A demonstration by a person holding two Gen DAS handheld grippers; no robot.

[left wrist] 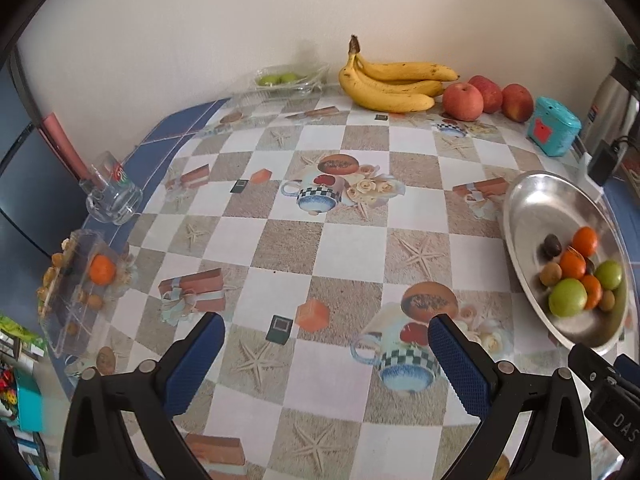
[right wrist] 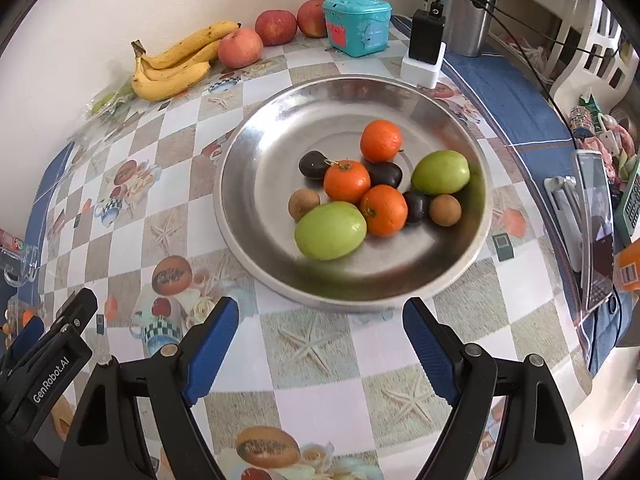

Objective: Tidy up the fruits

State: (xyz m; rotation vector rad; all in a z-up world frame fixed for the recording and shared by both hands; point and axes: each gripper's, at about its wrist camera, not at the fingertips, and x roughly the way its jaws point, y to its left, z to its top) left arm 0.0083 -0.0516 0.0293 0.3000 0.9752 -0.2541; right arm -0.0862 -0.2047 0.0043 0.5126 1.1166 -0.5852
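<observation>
The right tool (right wrist: 320, 340) stood with its blue pads apart and nothing between them, poised over bare table (right wrist: 320, 396) just short of the metal dish's (right wrist: 248, 152) near rim. That placement looked like a pause beside the dish, where most of the small fruit lay gathered: three tangerines (right wrist: 346, 181), two green fruits (right wrist: 330, 231), dark plums and brown round ones, clustered toward the right side of the bowl. The left tool (left wrist: 326, 344) was likewise spread and empty, aimed at the open middle of the table.

Only the left wrist view showed a clear plastic tray (left wrist: 76, 280) at the table's left edge holding one tangerine (left wrist: 102, 269) and some small brown fruits, probably the sorting destination, plus a glass mug (left wrist: 114, 196) and a clear box of green fruit (left wrist: 280, 79) by the wall. The right wrist view alone showed the dish's full contents and a phone (right wrist: 596, 224) propped at the right. Bananas (right wrist: 176, 66) and apples (right wrist: 276, 27) against the wall appeared in both.
</observation>
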